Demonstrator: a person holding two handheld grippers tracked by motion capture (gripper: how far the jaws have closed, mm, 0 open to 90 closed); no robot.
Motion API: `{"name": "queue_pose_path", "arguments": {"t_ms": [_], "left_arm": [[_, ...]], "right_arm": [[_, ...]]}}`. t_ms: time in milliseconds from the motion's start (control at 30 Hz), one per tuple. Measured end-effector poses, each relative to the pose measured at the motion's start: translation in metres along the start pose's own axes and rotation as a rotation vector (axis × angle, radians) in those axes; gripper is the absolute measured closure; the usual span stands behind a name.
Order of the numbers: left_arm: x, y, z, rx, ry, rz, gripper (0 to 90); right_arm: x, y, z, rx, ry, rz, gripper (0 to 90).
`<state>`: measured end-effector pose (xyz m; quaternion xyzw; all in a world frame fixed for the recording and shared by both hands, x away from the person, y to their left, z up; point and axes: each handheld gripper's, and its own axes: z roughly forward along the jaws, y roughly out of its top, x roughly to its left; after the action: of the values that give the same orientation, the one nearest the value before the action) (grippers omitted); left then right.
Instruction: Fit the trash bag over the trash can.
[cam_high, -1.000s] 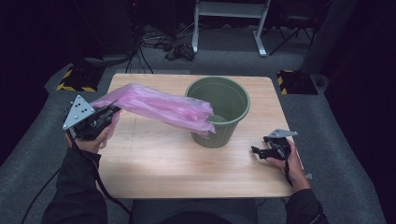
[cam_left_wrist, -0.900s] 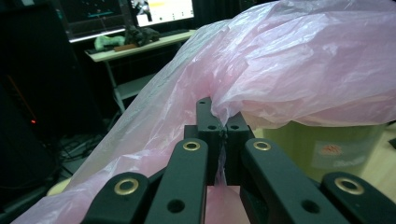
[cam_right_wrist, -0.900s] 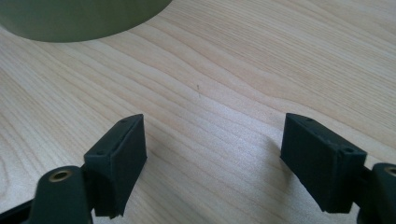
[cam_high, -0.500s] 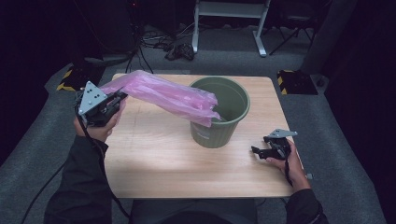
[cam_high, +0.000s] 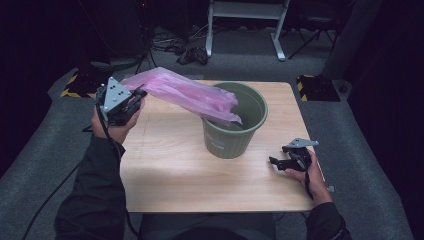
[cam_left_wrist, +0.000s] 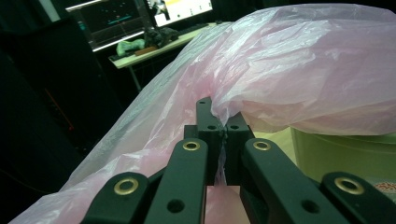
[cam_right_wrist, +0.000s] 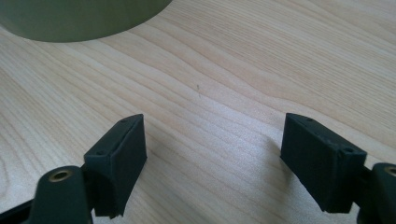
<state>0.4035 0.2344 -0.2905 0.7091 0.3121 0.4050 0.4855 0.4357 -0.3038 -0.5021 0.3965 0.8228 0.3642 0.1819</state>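
Where the right gripper (cam_high: 276, 162) rests low at the near right of the desk (cam_high: 165, 175), its own view shows what the high view cannot: the two black jaws stand wide apart with nothing between them, only pale wood grain running slantwise under and ahead of them. Beyond those jaws, at the upper left of that view, curves the smooth olive wall of the bin (cam_right_wrist: 84, 18), near but not touching.

From above, the left gripper (cam_high: 137, 95) is held up off the desk at the left edge, a grey three-cornered plate on top of it. The left gripper view gives the detail: its jaws are pressed together on a pinched fold of the pink bag (cam_left_wrist: 289, 74), thin, crinkled, half-transparent plastic that billows up and away from the jaw tips and drapes down beside them.

Only the high view shows the whole run of the bag (cam_high: 185, 95): it stretches from the closed jaws across the air to the round, tapered green bin (cam_high: 235, 137), its far end hanging over the rim and into the opening. Beyond the left jaws, a bench with monitors stands in the dark.
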Motion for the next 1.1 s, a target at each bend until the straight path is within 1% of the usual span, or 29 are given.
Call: {"name": "queue_pose_path", "arguments": {"t_ms": [133,200,267,367,433,467,533,567,600,633,667,733,800,833,867,900,933,967,1000,1033,1067,1100], "left_arm": [[-0.008,0.001,0.011,0.013,-0.013,0.01,89.2],[-0.013,0.002,0.017,0.023,-0.011,0.025,89.2],[-0.018,0.003,0.024,0.027,-0.021,0.039,89.2],[-0.023,0.004,0.03,0.037,-0.028,0.059,89.2],[-0.028,0.004,0.034,0.036,-0.041,0.069,89.2],[-0.03,0.004,0.035,0.04,-0.044,0.078,89.2],[-0.034,0.004,0.038,0.04,-0.061,0.081,89.1],[-0.036,0.004,0.039,0.04,-0.066,0.088,89.1],[-0.038,0.004,0.04,0.039,-0.073,0.084,89.1],[-0.04,0.004,0.042,0.041,-0.08,0.089,89.1],[-0.042,0.003,0.043,0.043,-0.083,0.091,89.1],[-0.045,0.003,0.045,0.05,-0.085,0.105,89.1],[-0.048,0.002,0.047,0.051,-0.085,0.113,89.1],[-0.049,0.002,0.048,0.052,-0.081,0.112,89.1],[-0.049,0.002,0.048,0.06,-0.064,0.122,89.1],[-0.049,0.002,0.048,0.06,-0.061,0.12,89.1],[-0.048,0.001,0.048,0.06,-0.064,0.118,89.1],[-0.047,0.001,0.047,0.059,-0.057,0.119,89.1],[-0.046,0.001,0.047,0.061,-0.045,0.123,89.1],[-0.045,0.001,0.046,0.059,-0.041,0.12,89.1],[-0.043,0.001,0.046,0.062,-0.039,0.119,89.1],[-0.042,0.001,0.046,0.067,-0.029,0.126,89.1]], "right_arm": [[0.0,0.0,0.0,0.0,0.0,0.0,22.1],[0.0,0.0,0.0,0.0,0.0,0.0,22.0],[0.0,0.0,0.0,0.0,0.0,0.0,22.4],[0.0,0.0,-0.001,-0.003,0.004,-0.003,24.6],[0.0,0.001,-0.003,-0.001,0.011,0.008,26.1],[0.001,0.002,-0.005,-0.01,0.016,0.01,26.6],[0.002,0.008,-0.013,-0.049,0.022,0.018,28.0],[0.003,0.012,-0.019,-0.07,0.017,0.019,28.1],[0.004,0.016,-0.025,-0.096,0.017,0.018,28.6],[0.005,0.02,-0.031,-0.122,0.017,0.021,28.9],[0.007,0.027,-0.04,-0.153,0.015,0.016,29.2],[0.009,0.036,-0.052,-0.191,0.009,0.005,30.2],[0.012,0.049,-0.068,-0.245,0.024,0.007,31.5],[0.014,0.059,-0.078,-0.279,0.025,-0.004,31.6],[0.016,0.065,-0.085,-0.297,0.021,-0.014,31.6],[0.02,0.075,-0.094,-0.329,0.018,-0.031,31.8],[0.022,0.083,-0.102,-0.352,0.025,-0.04,32.1],[0.024,0.089,-0.107,-0.365,0.032,-0.047,32.1],[0.027,0.096,-0.113,-0.381,0.026,-0.063,32.1],[0.029,0.103,-0.118,-0.395,0.021,-0.074,32.1],[0.031,0.11,-0.123,-0.408,0.025,-0.078,32.3],[0.033,0.117,-0.128,-0.419,0.036,-0.081,32.3]]}}
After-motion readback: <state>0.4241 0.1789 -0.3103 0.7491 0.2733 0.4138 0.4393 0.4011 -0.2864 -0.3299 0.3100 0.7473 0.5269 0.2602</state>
